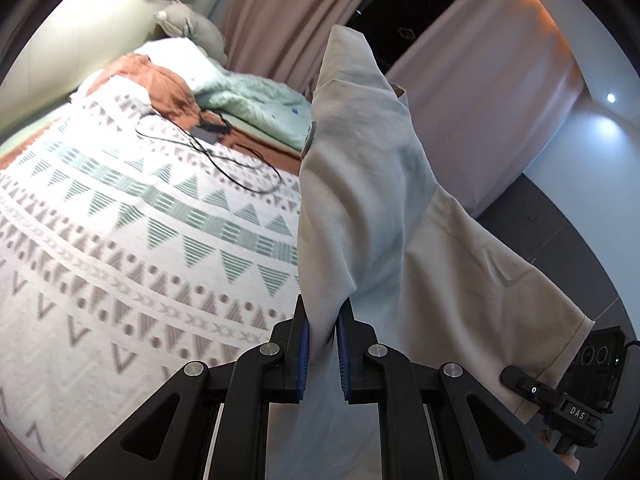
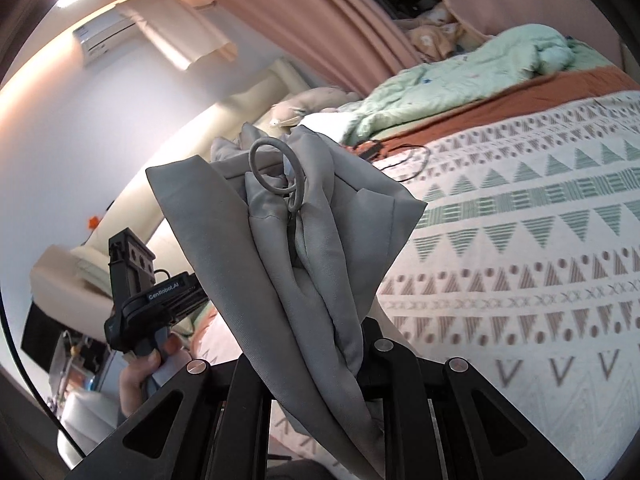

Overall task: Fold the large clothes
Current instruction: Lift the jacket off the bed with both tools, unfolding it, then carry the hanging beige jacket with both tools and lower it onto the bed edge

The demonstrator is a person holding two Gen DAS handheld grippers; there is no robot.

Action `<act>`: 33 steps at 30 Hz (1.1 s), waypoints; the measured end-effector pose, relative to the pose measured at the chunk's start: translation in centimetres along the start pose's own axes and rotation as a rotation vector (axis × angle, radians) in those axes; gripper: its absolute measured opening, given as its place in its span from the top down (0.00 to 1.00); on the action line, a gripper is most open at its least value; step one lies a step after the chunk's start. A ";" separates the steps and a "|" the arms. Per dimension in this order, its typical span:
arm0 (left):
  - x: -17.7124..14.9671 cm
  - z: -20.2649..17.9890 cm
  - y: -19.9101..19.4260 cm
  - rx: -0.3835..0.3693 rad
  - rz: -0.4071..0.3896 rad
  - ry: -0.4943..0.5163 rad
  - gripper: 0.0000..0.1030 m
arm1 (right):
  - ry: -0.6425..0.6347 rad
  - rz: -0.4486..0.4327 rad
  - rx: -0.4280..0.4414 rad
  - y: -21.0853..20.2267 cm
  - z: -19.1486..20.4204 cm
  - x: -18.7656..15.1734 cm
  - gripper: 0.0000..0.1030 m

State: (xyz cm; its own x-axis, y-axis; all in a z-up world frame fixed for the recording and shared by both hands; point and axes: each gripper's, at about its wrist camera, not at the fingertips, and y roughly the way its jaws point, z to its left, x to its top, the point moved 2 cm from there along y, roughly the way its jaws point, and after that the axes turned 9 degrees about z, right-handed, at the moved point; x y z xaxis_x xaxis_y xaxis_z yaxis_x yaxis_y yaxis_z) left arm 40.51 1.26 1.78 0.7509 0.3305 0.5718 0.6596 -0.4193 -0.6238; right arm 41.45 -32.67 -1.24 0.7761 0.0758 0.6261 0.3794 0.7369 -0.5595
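Grey cloth is the thing that both grippers hold, raised above the bed.

From the left wrist camera, the left gripper [image 1: 323, 350] has its two blue pads [image 1: 303, 354] close together, and a fold of the grey garment [image 1: 360, 208] is pinched between them. The garment goes up from the pads and ends in a point in front of the pink curtain [image 1: 276, 20]. The bed cover [image 1: 132, 240], white with green and brown triangles, lies to the left of the garment. A black cable [image 1: 224, 160] lies on this cover, and behind it is a pale green quilt [image 1: 256, 100]. To the right of the garment, low, a part of the other gripper's body shows.

From the right wrist camera, the right gripper [image 2: 360, 356] is mostly covered by the garment [image 2: 288, 240], so its pads are hidden; its fingers are nearly closed on the bunched cloth. A grey ring [image 2: 276, 170] hangs at the top of the bunch. The bed cover [image 2: 520, 240] is to the right of the garment. To the left, a hand [image 2: 140, 376] holds the left gripper's handle.
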 end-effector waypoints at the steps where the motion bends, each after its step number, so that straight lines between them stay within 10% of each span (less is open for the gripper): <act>1: 0.3 0.9 -1.2 0.005 -0.012 -0.004 0.88 | -0.014 0.007 0.008 0.7 1.1 0.1 0.85; 33: 1.5 29.6 -22.2 0.173 -0.201 -0.209 0.89 | -0.236 0.307 0.243 29.1 28.9 -4.7 0.85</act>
State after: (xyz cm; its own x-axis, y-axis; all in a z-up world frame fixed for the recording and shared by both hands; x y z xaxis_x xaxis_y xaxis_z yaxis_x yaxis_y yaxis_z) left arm 27.94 36.13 0.71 0.5843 0.5658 0.5818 0.7775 -0.1846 -0.6012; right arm 34.30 7.88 -4.78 0.6873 0.4456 0.5736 -0.0014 0.7905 -0.6124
